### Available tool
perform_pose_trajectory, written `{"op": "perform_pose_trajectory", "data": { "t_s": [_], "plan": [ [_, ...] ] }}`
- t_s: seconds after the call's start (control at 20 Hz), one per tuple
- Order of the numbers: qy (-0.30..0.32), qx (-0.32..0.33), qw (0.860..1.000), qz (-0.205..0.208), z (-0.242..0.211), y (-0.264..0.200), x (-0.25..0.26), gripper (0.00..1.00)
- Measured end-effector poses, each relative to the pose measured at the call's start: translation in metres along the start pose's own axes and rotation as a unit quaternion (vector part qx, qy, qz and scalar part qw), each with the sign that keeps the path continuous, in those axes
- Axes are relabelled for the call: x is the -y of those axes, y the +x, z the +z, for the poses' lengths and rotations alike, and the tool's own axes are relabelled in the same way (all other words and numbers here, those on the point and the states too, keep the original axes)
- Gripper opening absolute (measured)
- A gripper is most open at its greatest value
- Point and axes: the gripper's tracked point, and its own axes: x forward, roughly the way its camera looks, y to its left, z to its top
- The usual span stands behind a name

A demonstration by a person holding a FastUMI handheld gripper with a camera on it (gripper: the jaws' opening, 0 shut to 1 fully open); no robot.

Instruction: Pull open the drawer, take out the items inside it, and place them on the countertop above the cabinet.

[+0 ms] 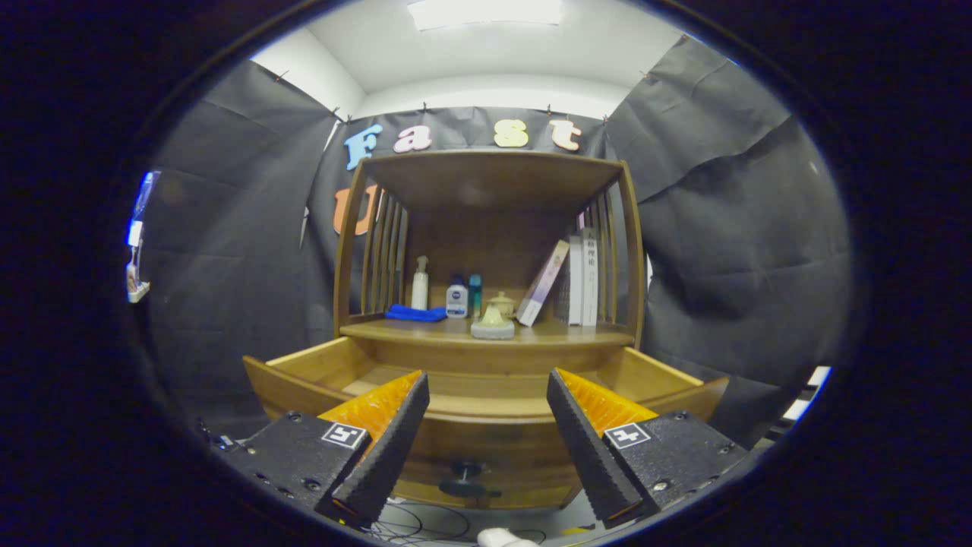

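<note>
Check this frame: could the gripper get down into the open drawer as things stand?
Probably yes. The drawer is pulled out below the countertop, its top uncovered, and the gripper sits open in front of its front panel with nothing between. Its contents can't be seen from here.

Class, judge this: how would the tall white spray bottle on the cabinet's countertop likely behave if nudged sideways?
The spray bottle looks tall and narrow, so it would probably tip rather than slide. Its round body might then roll toward the blue cloth. The gripper is open.

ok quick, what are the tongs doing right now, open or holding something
Tongs: open, holding nothing, fingers spread in front of the pulled-out drawer, its knob seen between them.
</note>
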Motion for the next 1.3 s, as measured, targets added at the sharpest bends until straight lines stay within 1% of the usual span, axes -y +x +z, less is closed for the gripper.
{"op": "perform_pose_trajectory", "data": {
  "t_s": [0.15,0.3,0.5,0.55,0.65,0.8,1.1,1.2,1.3],
  "plan": [
    [-0.011,-0.038,0.999,-0.007,-0.040,-0.010,-0.001,0.99],
    [-0.021,-0.056,0.998,-0.002,-0.055,-0.009,-0.009,0.99],
    [-0.015,-0.072,0.997,-0.013,-0.064,0.004,-0.007,0.99],
    [-0.012,-0.078,0.997,-0.016,-0.058,0.006,0.002,0.99],
    [-0.007,-0.092,0.995,-0.025,-0.066,0.016,0.007,0.99],
    [-0.018,-0.078,0.996,-0.034,-0.065,0.015,0.006,0.99],
    [-0.035,-0.080,0.996,-0.025,-0.063,0.028,0.006,0.99],
    [-0.024,-0.082,0.996,-0.022,-0.062,0.035,0.005,0.99],
    [-0.026,-0.083,0.996,-0.024,-0.062,0.048,0.006,0.99]
  ]
}}
